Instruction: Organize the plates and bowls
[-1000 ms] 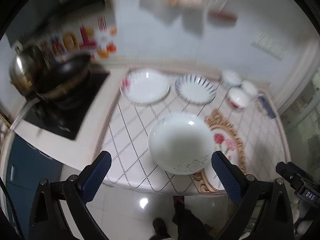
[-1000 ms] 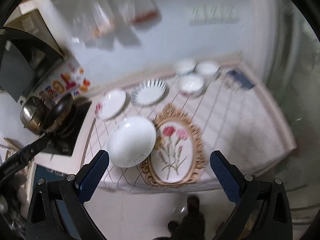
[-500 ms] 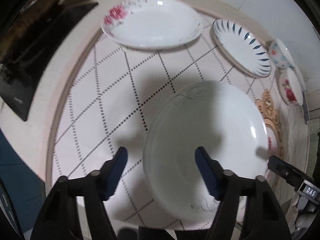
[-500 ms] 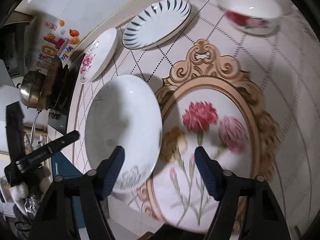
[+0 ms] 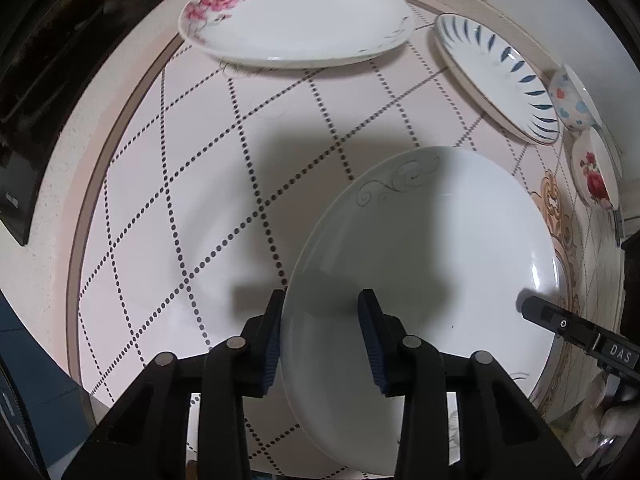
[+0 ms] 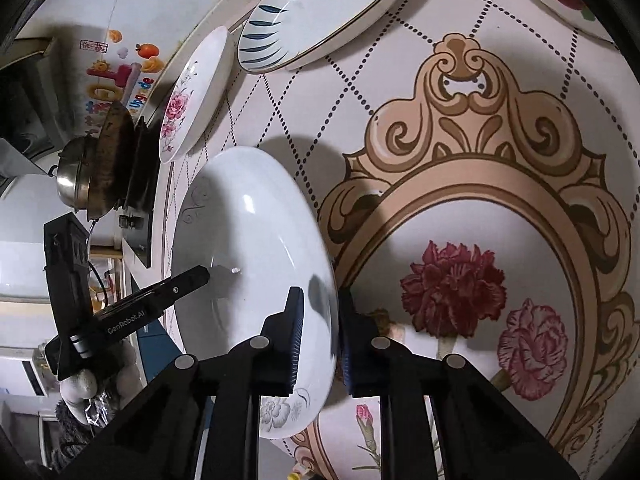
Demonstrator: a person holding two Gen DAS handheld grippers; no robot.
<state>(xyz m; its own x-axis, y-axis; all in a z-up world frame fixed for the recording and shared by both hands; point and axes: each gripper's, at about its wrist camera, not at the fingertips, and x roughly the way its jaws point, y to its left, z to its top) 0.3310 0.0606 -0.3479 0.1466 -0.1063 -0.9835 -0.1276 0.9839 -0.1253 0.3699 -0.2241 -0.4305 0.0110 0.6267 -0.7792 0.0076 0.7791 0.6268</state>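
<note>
A large white plate with grey scrollwork (image 5: 432, 264) lies on the patterned cloth near the table's front edge. My left gripper (image 5: 320, 336) straddles its left rim, one finger outside and one over the plate, jaws narrowed with a gap left. My right gripper (image 6: 320, 340) straddles the plate's right rim (image 6: 256, 248), jaws nearly closed on it. A rose plate (image 5: 296, 16) and a blue-striped plate (image 5: 496, 76) lie at the back. Two small bowls, one dotted (image 5: 570, 100) and one with a rose (image 5: 594, 176), sit at the far right.
A stove with a wok and steel pot (image 6: 96, 168) stands to the left of the cloth. A printed gold frame with flowers (image 6: 480, 264) covers the cloth to the right of the white plate. The table's front edge is just below both grippers.
Both grippers came down from high above the table to the white plate and narrowed their jaws around its opposite rims. The plate has not moved.
</note>
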